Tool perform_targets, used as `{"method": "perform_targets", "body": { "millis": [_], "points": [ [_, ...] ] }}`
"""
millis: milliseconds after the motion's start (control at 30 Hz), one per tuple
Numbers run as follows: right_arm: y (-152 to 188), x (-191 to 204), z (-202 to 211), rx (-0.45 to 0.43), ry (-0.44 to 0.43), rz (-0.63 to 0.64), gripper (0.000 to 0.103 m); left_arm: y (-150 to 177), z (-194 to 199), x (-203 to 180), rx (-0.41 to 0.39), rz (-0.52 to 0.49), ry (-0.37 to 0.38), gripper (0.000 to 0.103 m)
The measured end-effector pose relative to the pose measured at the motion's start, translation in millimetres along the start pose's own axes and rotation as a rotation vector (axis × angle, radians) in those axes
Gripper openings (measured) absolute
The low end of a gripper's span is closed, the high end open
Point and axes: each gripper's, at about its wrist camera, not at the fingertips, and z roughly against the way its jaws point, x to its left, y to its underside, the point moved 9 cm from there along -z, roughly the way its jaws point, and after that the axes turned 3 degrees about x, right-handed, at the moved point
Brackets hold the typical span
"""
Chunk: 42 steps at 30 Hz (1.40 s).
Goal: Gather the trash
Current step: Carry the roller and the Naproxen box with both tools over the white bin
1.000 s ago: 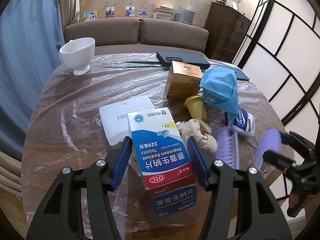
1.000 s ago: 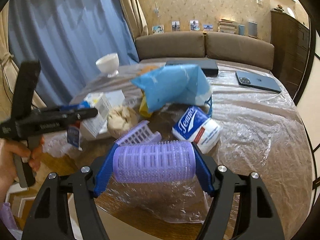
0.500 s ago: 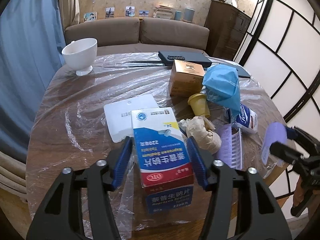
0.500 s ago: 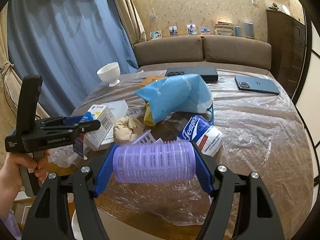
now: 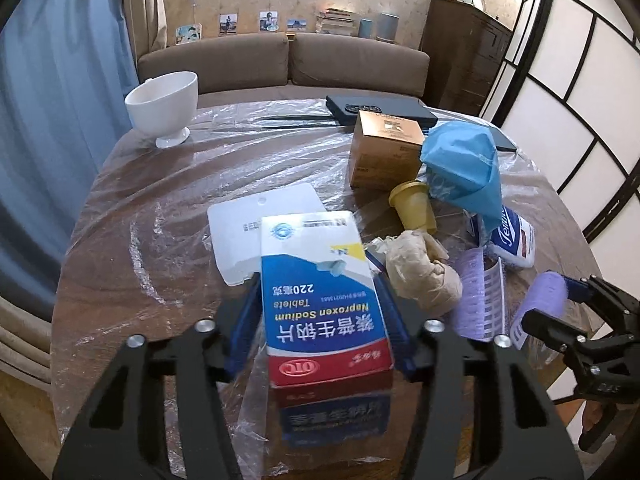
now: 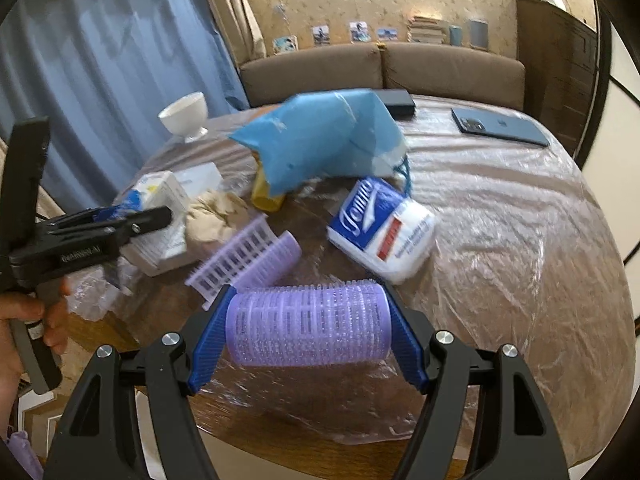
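Note:
My left gripper (image 5: 318, 312) is shut on a blue, white and red Naproxen tablet box (image 5: 320, 296), held just above the near edge of the table. My right gripper (image 6: 308, 326) is shut on a purple hair roller (image 6: 308, 324) by its two ends, above the table's near edge. In the right wrist view the left gripper (image 6: 132, 220) and the box (image 6: 164, 216) show at left. On the table lie a crumpled beige tissue (image 5: 420, 276), a blue bag (image 5: 464, 168), a yellow cup (image 5: 414, 208), a Tempo tissue pack (image 6: 384, 232) and an opened purple roller (image 6: 244, 256).
The round table (image 5: 132, 216) is covered in plastic film. A white bowl (image 5: 164, 108), a gold box (image 5: 386, 148), a white card (image 5: 256, 220), a dark case (image 5: 380, 108) and a phone (image 6: 500, 126) lie on it. A sofa (image 5: 280, 60) stands behind.
My left gripper has closed on the tablet box and lifted it a little toward me. My right gripper has carried the purple roller slightly up and back.

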Motion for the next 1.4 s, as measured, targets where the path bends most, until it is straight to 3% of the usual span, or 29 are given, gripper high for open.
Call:
{"method": "perform_targets", "body": {
  "millis": [33,267,367,467,633,700,933,1400],
  "points": [
    [2.1,-2.4,-2.6,0.007,0.015,0.003,0.071,0.1,1.0,0.5,-0.002,0.001,0.006,0.048],
    [4.7,-8.8,-12.1,0.012,0.072,0.030,0.071,3.4,3.7,0.9,-0.008,0.003,0.014,0.048],
    [6.5,-8.7,-19.2,0.024,0.087,0.047,0.080,4.1,4.0,0.8,-0.009,0.000,0.011,0.048],
    [6.7,-8.0,-22.6,0.021,0.097,0.062,0.081,4.3,4.3,0.7,-0.011,0.003,0.011,0.048],
    [1.0,-10.9,-25.6,0.013,0.093,0.050,0.081,4.5,5.7,0.0,-0.016,-0.006,0.003,0.048],
    [-1.5,-12.1,-25.6,0.009,0.094,0.050,0.074,4.9,7.1,0.0,-0.019,-0.007,0.004,0.048],
    [-3.3,-18.1,-14.6,-0.007,0.083,0.022,0.074,6.1,22.5,0.2,-0.044,-0.014,0.015,0.048],
    [21.0,-1.6,22.4,0.012,0.029,0.033,0.074,29.9,51.4,-8.8,-0.041,-0.028,0.028,0.048]
  ]
}}
